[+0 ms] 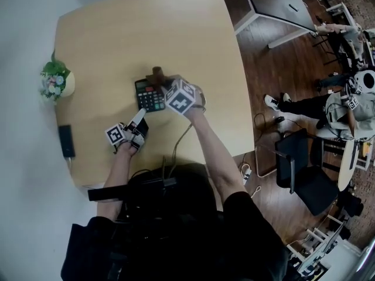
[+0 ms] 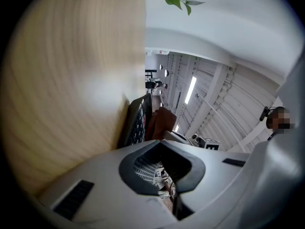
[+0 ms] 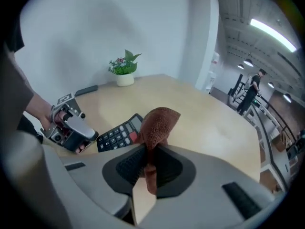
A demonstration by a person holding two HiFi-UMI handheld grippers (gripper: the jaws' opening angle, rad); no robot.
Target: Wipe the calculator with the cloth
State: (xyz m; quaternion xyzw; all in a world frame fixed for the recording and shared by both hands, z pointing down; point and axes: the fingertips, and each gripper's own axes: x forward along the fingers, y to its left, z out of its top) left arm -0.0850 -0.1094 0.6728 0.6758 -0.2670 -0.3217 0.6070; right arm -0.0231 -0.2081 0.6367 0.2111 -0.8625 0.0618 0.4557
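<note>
Right tool (image 3: 151, 173): jaws clamped on the brown cloth (image 3: 159, 123). A bunched fold sticks out ahead of the tips, probably to serve as the wiping pad. The calculator (image 3: 119, 133) lies flat on the table (image 3: 200, 128), just beyond and below the cloth. Left tool (image 2: 164, 168): jaws together, empty, pointed at the calculator's near edge, likely to steady it. Contact unclear.

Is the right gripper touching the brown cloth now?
Touching. The right gripper view shows the right gripper shut on the brown cloth, its fingers pressing the cloth's lower end from both sides.
</note>
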